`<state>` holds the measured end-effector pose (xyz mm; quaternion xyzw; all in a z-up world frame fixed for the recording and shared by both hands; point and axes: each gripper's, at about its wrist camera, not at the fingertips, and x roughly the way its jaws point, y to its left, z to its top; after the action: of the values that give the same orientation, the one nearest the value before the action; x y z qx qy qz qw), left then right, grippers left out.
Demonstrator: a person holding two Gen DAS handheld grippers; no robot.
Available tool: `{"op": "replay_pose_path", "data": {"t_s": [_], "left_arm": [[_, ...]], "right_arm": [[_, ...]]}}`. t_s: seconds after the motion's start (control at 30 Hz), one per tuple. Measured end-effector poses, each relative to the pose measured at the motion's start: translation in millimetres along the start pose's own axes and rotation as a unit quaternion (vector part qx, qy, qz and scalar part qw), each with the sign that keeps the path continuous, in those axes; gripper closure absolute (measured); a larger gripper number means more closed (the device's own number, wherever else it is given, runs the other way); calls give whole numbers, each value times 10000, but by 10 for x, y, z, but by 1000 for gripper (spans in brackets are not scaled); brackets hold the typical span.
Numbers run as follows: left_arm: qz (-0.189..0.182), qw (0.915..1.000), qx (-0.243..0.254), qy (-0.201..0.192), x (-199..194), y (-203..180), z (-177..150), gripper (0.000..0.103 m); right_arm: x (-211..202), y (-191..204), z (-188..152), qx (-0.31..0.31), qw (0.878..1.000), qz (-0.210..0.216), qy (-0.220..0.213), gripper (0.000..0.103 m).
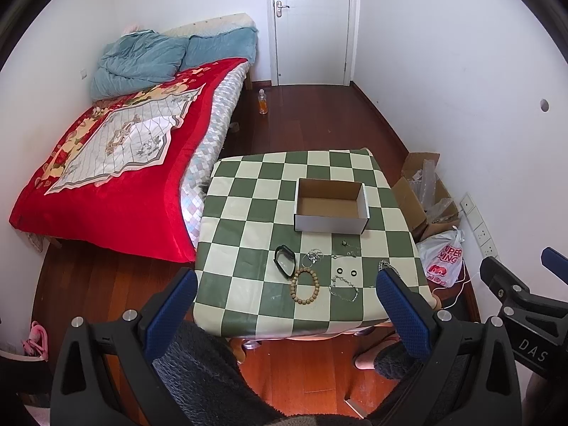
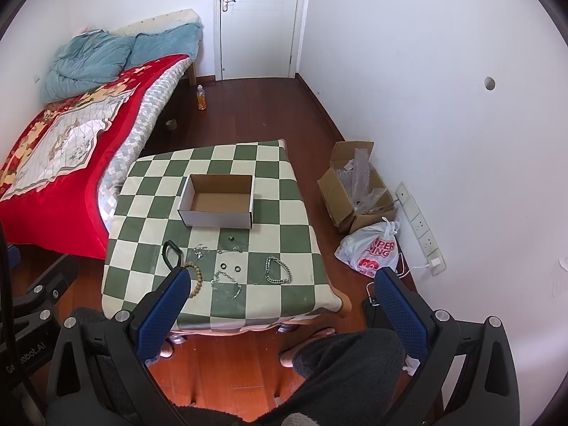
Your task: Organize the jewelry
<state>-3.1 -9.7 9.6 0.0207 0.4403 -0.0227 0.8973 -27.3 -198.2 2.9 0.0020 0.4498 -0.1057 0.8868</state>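
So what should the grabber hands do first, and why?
Probably lower the left gripper onto the wooden bead bracelet. Both grippers are open and holding nothing, the cardboard box is empty, and all the jewelry lies on the checkered table. The bracelet is the chunkiest piece and lies nearest the left gripper, so it looks easiest to grab.

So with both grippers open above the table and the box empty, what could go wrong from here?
1. The thin silver chains lie flat on the checkered cloth; wide pads may slip off them or pinch the cloth instead.
2. The two small dark rings sit close together and near the chains, so one grasp could drag a neighbour.
3. The cardboard box looks light; a bump could shove it.
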Motion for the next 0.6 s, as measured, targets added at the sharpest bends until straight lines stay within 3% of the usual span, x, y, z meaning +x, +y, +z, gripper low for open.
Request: {"op": "replay_pose_path", "data": {"t_s": [0.37,0.6], "left_arm": [[13,10000,-56,-12,26,13,13,0],[355,9992,-170,-8,365,149,63,0]], "right_arm": [[11,33,-4,39,10000,-21,-42,0],[248,-69,63,225,9997,-123,31,0]]}}
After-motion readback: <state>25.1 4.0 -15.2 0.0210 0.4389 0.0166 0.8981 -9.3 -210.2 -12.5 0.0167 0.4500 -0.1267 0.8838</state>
